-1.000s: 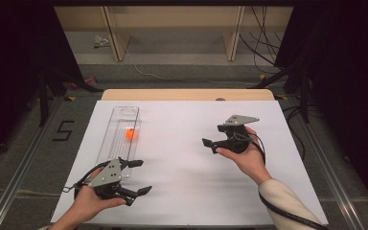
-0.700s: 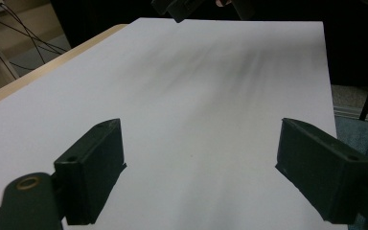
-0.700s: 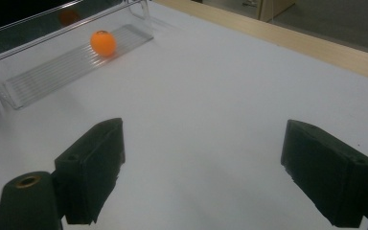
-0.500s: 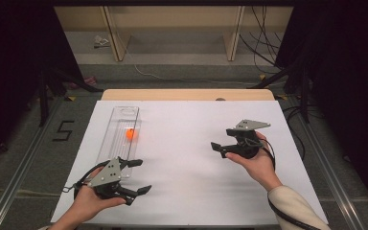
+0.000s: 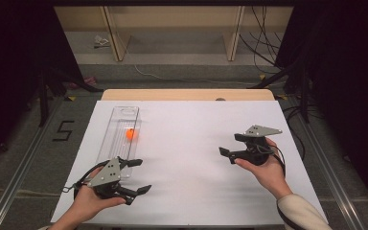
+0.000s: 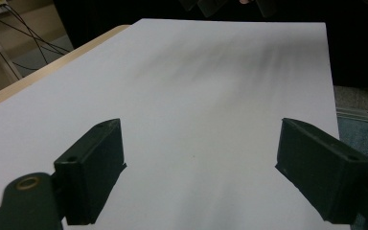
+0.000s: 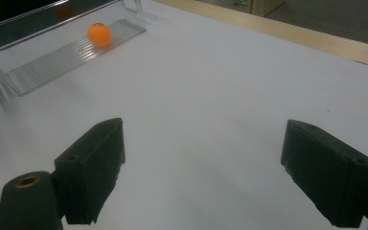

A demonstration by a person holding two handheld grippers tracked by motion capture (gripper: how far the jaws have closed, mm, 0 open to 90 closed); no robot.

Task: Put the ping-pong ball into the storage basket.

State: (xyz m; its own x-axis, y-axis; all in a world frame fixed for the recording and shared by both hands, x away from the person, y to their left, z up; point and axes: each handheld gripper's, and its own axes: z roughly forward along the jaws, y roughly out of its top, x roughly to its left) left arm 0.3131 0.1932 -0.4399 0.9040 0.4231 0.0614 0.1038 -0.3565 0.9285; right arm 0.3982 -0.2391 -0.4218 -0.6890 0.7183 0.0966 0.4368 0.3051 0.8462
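Both jaws wide and empty, the left hand-held gripper (image 5: 133, 176) and right hand-held gripper (image 5: 234, 147) seem poised to approach; next, reach the ball (image 5: 131, 134) in the tray (image 5: 117, 120).

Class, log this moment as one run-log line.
left tool: open, empty | right tool: open, empty | orange ball: in clear tray
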